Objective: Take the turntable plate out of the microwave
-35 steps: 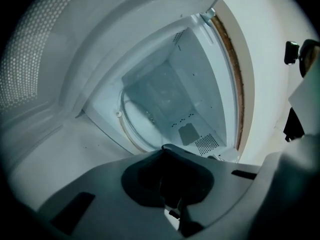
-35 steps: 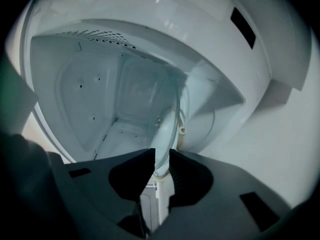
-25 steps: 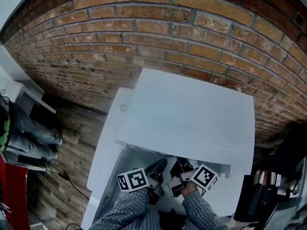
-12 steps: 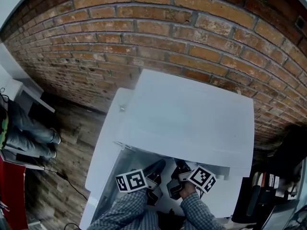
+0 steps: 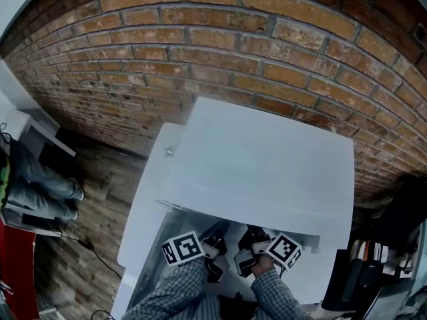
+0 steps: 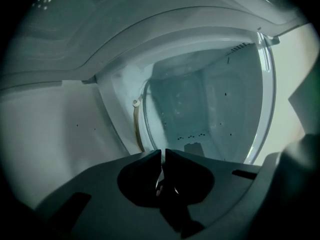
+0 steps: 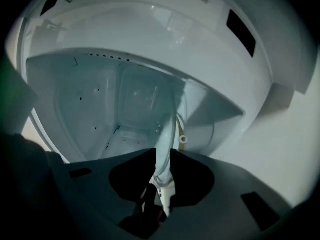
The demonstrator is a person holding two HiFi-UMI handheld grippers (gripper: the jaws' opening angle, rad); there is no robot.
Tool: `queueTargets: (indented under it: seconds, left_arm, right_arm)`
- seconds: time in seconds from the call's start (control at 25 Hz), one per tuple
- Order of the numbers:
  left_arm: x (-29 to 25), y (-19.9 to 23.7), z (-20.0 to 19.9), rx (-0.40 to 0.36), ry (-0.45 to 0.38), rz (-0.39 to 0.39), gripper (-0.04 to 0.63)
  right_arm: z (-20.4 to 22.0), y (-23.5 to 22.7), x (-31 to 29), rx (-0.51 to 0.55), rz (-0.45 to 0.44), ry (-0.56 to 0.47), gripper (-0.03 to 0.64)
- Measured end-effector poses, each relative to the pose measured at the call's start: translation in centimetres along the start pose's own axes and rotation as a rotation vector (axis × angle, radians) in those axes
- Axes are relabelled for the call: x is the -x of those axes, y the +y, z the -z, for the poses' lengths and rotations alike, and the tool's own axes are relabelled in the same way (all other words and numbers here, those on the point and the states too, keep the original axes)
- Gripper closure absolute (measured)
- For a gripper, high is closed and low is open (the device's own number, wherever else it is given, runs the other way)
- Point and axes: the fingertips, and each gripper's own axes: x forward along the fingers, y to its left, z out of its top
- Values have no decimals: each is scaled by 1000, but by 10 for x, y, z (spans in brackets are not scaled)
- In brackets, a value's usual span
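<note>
right gripper (image 7: 161,156) jaws just opened, pinching turntable plate (image 7: 169,126) rim | left gripper (image 6: 163,155) jaws pressed together | glass, so probably stiff, slick, breakable imo, grab the rim

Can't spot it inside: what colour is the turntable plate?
Clear glass turntable plate, best in the left gripper view.

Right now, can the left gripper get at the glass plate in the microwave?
Probably yes: the glass plate sits right ahead of the left gripper with nothing between, but its fingers are shut and must open first.
</note>
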Motion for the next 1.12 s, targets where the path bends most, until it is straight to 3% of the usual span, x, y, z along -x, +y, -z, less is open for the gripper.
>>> queueTargets:
  seconds: [0.28,0.44,0.64,1.0,1.12]
  left_arm:
    - [-12,6,-7,114,-36,18,583]
    - [-17,4,-16,156,-74,45,583]
    - [-22,-2,-24,178,-112,95,583]
    - [-21,-1,-30,186,-131,97,583]
    - [-19,0,-27,184,-121,87,583]
  right_arm:
    - [-10,11,-1,-6,-70,-16,543]
    - [-10,11,2,-29,-61,-13,543]
    - [-15,63,-9,14,-225,-27,568]
    - [-12,10,2,37,-5,1,566]
    - [-9,-5,11,2,69,2,537]
